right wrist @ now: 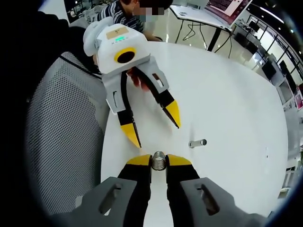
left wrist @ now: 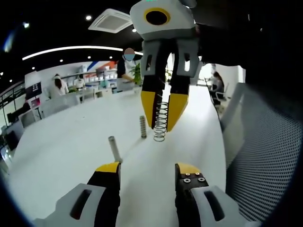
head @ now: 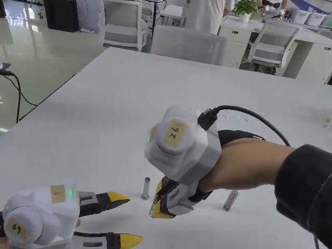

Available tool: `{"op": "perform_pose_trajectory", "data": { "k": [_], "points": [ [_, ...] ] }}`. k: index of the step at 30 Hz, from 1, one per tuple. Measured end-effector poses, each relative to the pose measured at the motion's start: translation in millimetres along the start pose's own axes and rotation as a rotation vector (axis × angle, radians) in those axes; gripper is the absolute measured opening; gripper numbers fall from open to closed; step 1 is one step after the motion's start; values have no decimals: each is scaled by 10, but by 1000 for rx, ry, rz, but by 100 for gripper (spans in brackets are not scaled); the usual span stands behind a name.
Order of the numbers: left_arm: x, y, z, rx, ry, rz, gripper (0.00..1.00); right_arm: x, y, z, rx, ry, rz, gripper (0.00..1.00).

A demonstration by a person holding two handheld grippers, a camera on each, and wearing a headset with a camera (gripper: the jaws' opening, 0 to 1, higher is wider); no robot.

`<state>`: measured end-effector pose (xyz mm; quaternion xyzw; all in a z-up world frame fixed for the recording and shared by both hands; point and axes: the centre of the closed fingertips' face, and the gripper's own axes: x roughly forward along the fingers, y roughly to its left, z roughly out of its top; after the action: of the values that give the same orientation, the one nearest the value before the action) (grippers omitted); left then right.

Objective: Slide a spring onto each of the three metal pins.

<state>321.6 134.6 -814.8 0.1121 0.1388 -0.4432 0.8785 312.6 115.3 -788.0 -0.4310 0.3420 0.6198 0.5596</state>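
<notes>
My right gripper [head: 158, 207] is shut on a metal spring [right wrist: 158, 161], which hangs down between its yellow tips [left wrist: 161, 120] just above the white table [head: 104, 114]. A bare metal pin [head: 146, 188] stands upright close to the left of that spring [head: 153, 206]; the pin [left wrist: 113, 148] also rises just beyond my left jaws. Further right a second spring [head: 231, 200] stands upright, apparently around a pin [left wrist: 142, 126]. My left gripper [head: 124, 218] is open and holds nothing, low at the near left, facing the right gripper [left wrist: 162, 111]. The right gripper view has the left gripper [right wrist: 154, 125] and the pin [right wrist: 198, 143].
A black cable [head: 249, 114] runs from the right gripper over the person's sleeve [head: 306, 192]. Grey chairs [head: 189, 44] stand at the table's far edge, with desks and people behind. A mesh chair [right wrist: 61, 118] sits beside the near edge.
</notes>
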Motion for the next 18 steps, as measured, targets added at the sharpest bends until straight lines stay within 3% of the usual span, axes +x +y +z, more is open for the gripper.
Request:
{"op": "perform_pose_trajectory", "data": {
  "k": [18],
  "points": [
    [-21,95,-26,-28,-1,43,61,-80,-178,-4,3,-2,-41,9]
  ]
}}
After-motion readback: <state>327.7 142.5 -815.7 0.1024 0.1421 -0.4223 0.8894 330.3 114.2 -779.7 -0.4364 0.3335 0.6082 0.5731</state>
